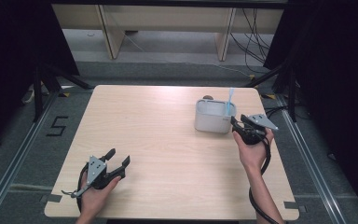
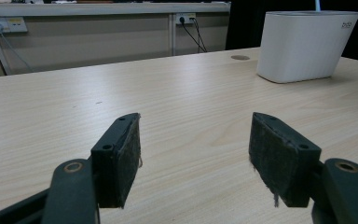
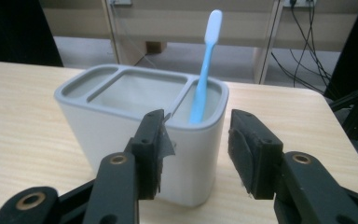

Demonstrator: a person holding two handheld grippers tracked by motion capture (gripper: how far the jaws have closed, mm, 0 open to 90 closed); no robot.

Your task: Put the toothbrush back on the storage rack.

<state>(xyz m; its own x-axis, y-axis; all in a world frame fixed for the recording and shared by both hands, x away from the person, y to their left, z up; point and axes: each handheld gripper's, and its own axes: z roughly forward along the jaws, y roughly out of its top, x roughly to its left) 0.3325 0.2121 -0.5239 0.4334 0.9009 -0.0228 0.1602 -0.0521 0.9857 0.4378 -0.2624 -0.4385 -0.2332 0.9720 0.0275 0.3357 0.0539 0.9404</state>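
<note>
Right gripper sits right at the near corner of the white holder, jaws apart with nothing between them. The blue toothbrush stands head-up in the end compartment, the one closest to this gripper, leaning slightly off vertical. The other two compartments look empty from the right gripper view.

In the high view the holder is on the right half of the desk, toward the far edge, with the right gripper just beside it on the person's side.

Left gripper is parked well apart near the front left of the desk, jaws wide, holding nothing (idle, as far as I can tell).

My read: the step is picking the toothbrush out. To do it well:
- raise the gripper above the rim first; at this height the jaws would close on the holder wall
- centre the handle between the pads, grab on the bare stretch between rim and brush head
- lift straight up along the handle's lean so it doesn't lever the holder over
- the holder looks light; the left gripper could steady it if it tips
</note>
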